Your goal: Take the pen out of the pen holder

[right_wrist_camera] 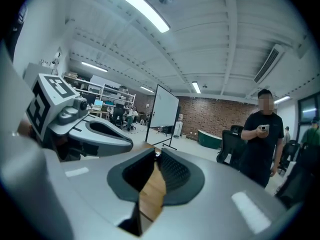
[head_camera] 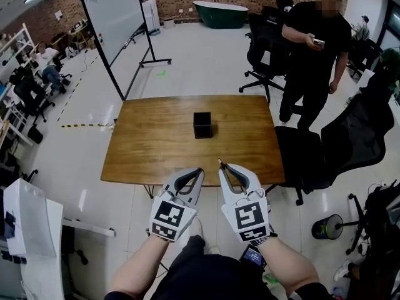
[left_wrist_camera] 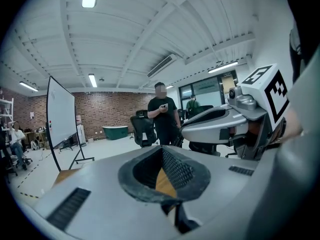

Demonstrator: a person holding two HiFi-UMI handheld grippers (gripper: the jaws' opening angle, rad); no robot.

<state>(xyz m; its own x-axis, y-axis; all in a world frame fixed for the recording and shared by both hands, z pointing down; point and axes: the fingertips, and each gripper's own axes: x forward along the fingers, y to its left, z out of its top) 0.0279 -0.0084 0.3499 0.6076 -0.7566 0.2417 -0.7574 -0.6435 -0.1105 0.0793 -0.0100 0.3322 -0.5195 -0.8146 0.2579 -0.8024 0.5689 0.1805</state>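
A small black cube-shaped pen holder [head_camera: 202,124] stands upright near the middle of the wooden table [head_camera: 144,149]. I see no pen sticking out of it, and its inside is dark. Both grippers hang side by side over the table's near edge, well short of the holder. My left gripper [head_camera: 200,170] [left_wrist_camera: 162,149] has its jaws together with nothing between them. My right gripper [head_camera: 220,164] [right_wrist_camera: 156,154] is likewise shut and empty. Each gripper view shows the other gripper beside it and only a sliver of table through the jaw loop.
A person in black [head_camera: 315,49] stands past the table's far right corner, looking at a phone. Black office chairs [head_camera: 350,142] crowd the right side. A whiteboard on a stand [head_camera: 115,17] is at the far left. A white cabinet [head_camera: 31,242] stands near left.
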